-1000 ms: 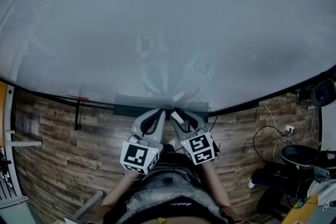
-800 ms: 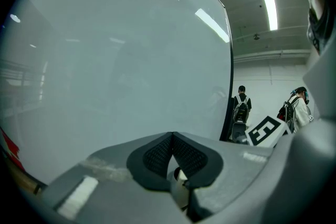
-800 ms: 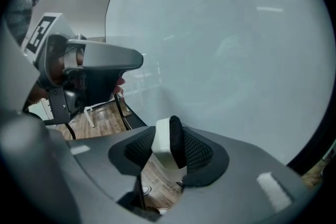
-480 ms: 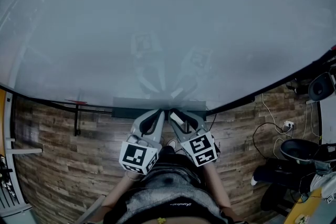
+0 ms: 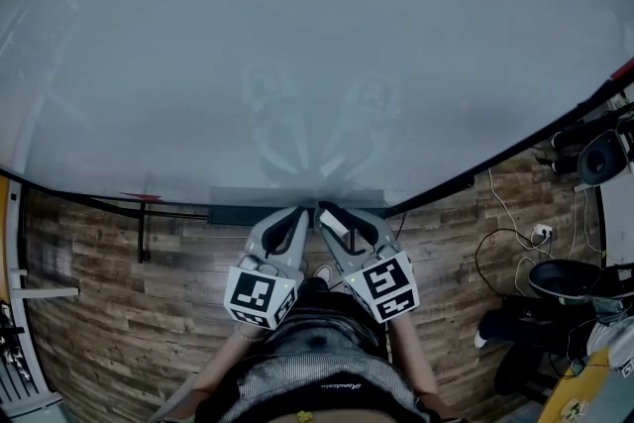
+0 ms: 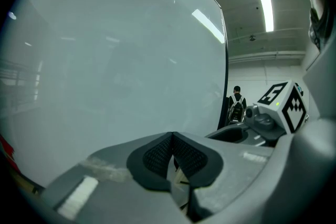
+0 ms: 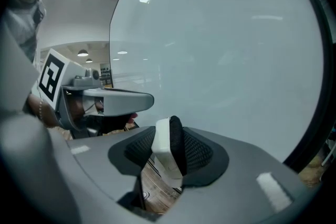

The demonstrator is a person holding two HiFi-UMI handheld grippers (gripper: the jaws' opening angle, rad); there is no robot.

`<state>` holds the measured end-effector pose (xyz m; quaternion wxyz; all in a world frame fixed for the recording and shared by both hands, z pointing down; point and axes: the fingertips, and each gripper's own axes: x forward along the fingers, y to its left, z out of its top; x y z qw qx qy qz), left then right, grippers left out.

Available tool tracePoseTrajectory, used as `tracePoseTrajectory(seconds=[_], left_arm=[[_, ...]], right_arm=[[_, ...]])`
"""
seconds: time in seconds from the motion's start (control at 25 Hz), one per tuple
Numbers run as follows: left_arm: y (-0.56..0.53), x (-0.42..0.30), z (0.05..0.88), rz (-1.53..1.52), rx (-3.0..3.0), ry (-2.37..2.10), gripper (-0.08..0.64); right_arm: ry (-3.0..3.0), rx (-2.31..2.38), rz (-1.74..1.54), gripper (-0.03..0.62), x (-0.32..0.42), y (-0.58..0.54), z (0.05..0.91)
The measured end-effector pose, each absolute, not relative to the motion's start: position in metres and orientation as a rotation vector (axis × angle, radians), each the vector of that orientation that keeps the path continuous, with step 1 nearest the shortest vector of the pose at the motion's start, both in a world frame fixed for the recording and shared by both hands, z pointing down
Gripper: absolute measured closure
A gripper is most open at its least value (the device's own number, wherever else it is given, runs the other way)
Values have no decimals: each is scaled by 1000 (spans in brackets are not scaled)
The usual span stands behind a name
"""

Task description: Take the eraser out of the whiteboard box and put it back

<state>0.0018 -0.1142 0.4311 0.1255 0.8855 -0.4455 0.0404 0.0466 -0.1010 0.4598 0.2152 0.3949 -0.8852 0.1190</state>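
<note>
A white eraser with a black felt face [image 7: 168, 147] stands upright between the black pads of my right gripper [image 7: 169, 153], which is shut on it. From the head view, the eraser [image 5: 338, 224] shows as a pale block in the right gripper [image 5: 328, 211], just above the dark whiteboard box [image 5: 233, 210] fixed under the board's lower edge. My left gripper [image 5: 300, 211] sits close beside it, at the box's front. Its pads [image 6: 157, 157] meet with nothing between them, so the left gripper [image 6: 172, 157] is shut and empty.
The large whiteboard [image 5: 297, 45] fills the upper part of the head view. A red marker [image 5: 139, 197] lies on its ledge at left. Wooden floor [image 5: 119, 292] lies below, with cables and dark bags [image 5: 555, 312] at right. A person with a backpack [image 6: 236, 105] stands far off.
My right gripper has lifted a little with the eraser in it; its marker cube looks slightly larger and lower in the head view. The left gripper has stayed put.
</note>
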Motion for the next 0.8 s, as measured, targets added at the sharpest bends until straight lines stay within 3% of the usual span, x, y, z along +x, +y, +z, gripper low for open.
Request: tracePoseTrajectory(seconds=[0.8], left_arm=[[-107, 4, 438, 127, 2552, -1339, 560]], right_arm=[[-2525, 1066, 276, 428, 51, -92, 410]])
